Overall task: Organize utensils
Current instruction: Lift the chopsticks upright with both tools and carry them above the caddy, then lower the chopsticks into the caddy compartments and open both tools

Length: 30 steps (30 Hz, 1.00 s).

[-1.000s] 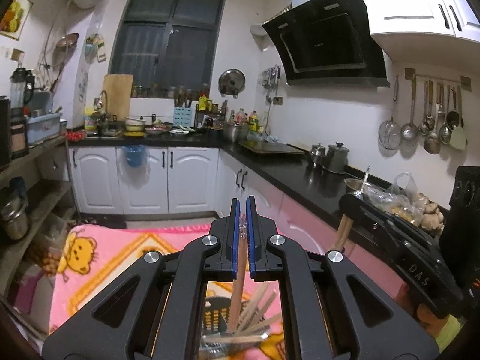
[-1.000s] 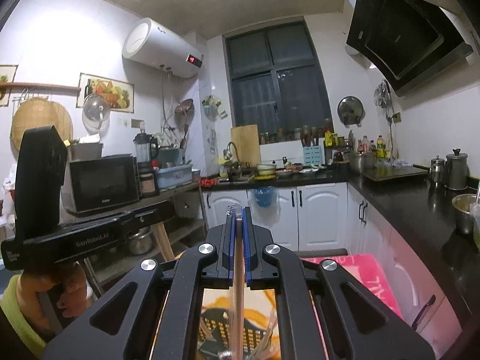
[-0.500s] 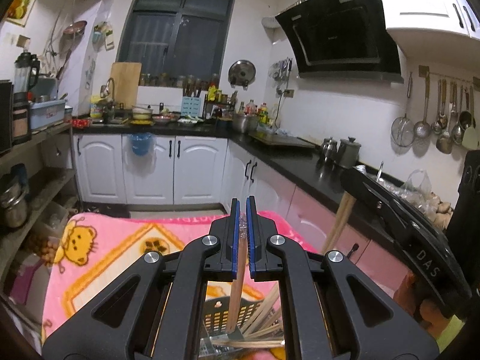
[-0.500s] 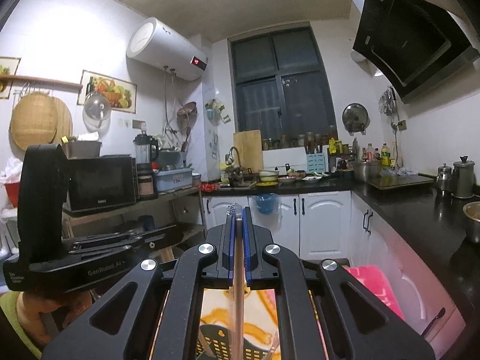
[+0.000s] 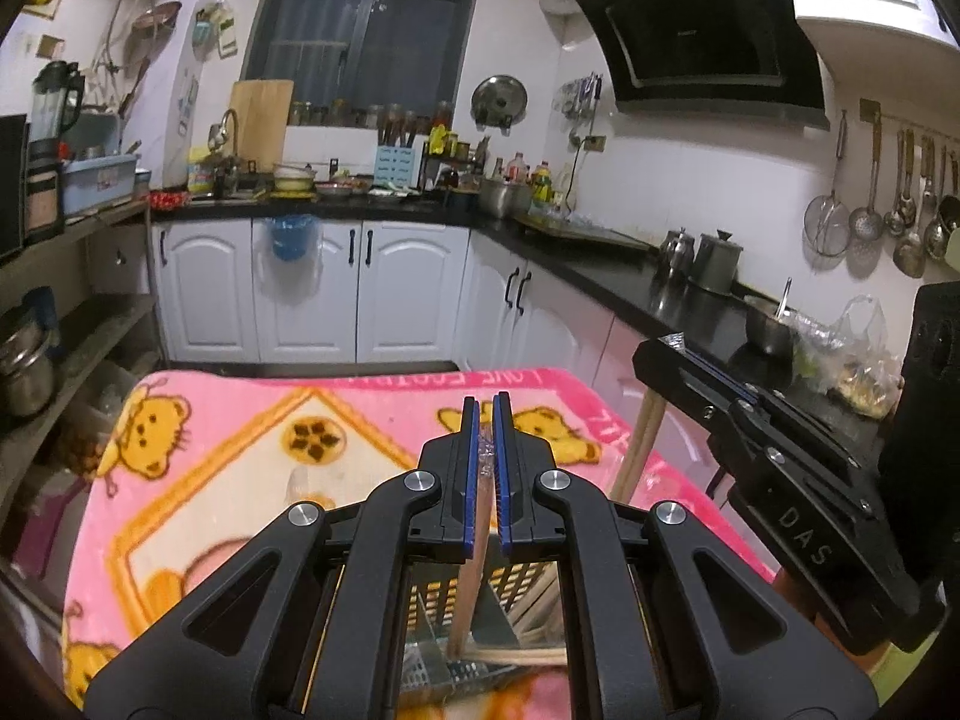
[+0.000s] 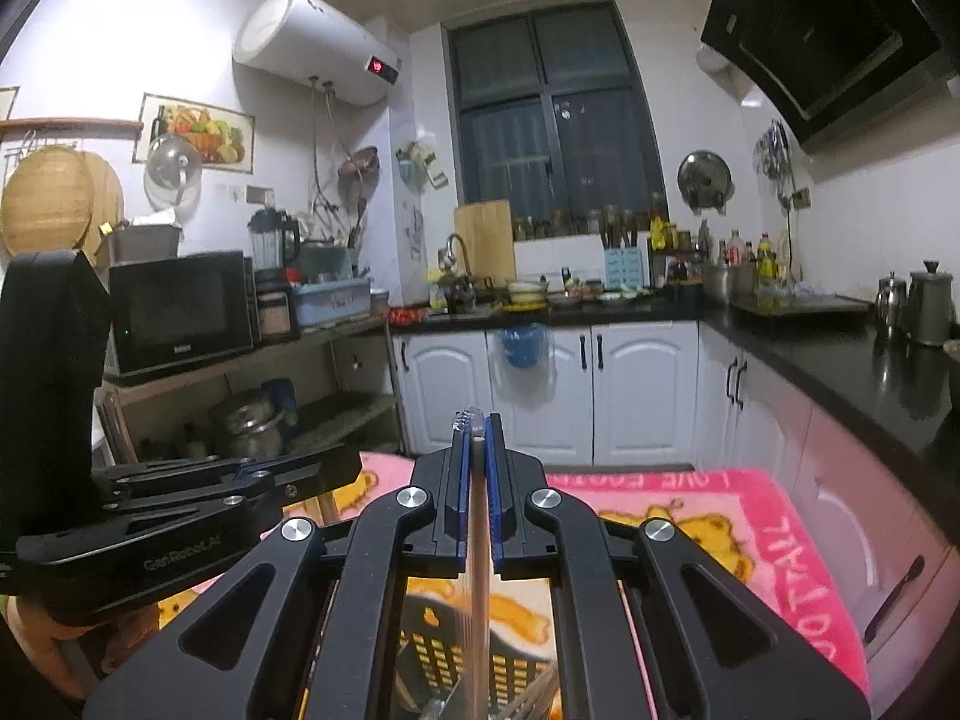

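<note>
a: chopsticks in both sets of tongs, over a pink cartoon-bear blanket (image 5: 240,480) spread across the worktop of a home kitchen. the left tongs (image 5: 486,468) are pinched nearly closed on one wooden chopstick (image 5: 474,570), its lower end reaching down into a dark perforated utensil basket (image 5: 522,585) that sits on the blanket right under the tool.

b: and the right tongs?

a: the right tongs (image 6: 475,480) are closed just as tight on a second chopstick (image 6: 478,600), which runs straight down between the blue pads toward the same slotted basket (image 6: 438,654). in the left wrist view the right tongs (image 5: 678,348) show from the side at the right edge, with their chopstick (image 5: 639,450) hanging slanted below them.

b: anything already in the basket?

a: several more pale chopsticks (image 5: 528,618) lie leaning and crossed inside it, beside the one held by the left tongs. whether either held chopstick touches the basket floor cannot be told; the tool bodies cover that part.

b: the setting?

a: white cabinets (image 5: 384,294), a black counter (image 5: 630,288) with kettles, ladles (image 5: 870,204) hung on the wall, a dark window (image 6: 552,126) and a water heater (image 6: 312,42) high up.
</note>
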Each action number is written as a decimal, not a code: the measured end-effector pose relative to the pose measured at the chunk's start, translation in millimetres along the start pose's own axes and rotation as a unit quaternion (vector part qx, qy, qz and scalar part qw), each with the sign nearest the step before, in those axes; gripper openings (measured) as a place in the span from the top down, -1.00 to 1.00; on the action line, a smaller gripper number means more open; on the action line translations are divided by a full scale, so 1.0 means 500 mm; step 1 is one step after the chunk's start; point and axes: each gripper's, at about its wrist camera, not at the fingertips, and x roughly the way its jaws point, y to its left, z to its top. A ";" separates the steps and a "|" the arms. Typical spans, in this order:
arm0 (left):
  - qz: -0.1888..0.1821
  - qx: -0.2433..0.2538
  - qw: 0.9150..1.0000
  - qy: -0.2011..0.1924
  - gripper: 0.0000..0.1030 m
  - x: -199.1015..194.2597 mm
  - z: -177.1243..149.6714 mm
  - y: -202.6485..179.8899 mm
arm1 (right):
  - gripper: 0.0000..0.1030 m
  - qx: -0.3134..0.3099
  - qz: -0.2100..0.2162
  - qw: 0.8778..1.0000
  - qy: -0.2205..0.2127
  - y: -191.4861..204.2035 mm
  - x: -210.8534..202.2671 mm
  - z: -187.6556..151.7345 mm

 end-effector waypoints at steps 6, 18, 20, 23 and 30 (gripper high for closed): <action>-0.005 -0.004 1.000 0.021 0.95 0.014 -0.031 0.008 | 0.79 0.010 -0.008 0.999 0.033 -0.002 0.010 -0.028; -0.007 -0.004 0.999 0.044 0.64 -0.003 -0.061 0.008 | 0.41 0.022 -0.022 0.998 0.060 -0.021 -0.029 -0.047; -0.006 -0.004 0.999 0.045 0.59 -0.012 -0.063 0.009 | 0.37 0.023 -0.025 0.998 0.061 -0.023 -0.041 -0.048; -0.005 -0.005 0.999 0.044 0.39 -0.026 -0.066 0.009 | 0.29 0.024 -0.028 0.997 0.062 -0.027 -0.055 -0.050; 0.000 -0.009 0.999 0.037 -0.06 -0.066 -0.066 0.009 | 0.05 0.024 -0.033 0.997 0.066 -0.028 -0.098 -0.056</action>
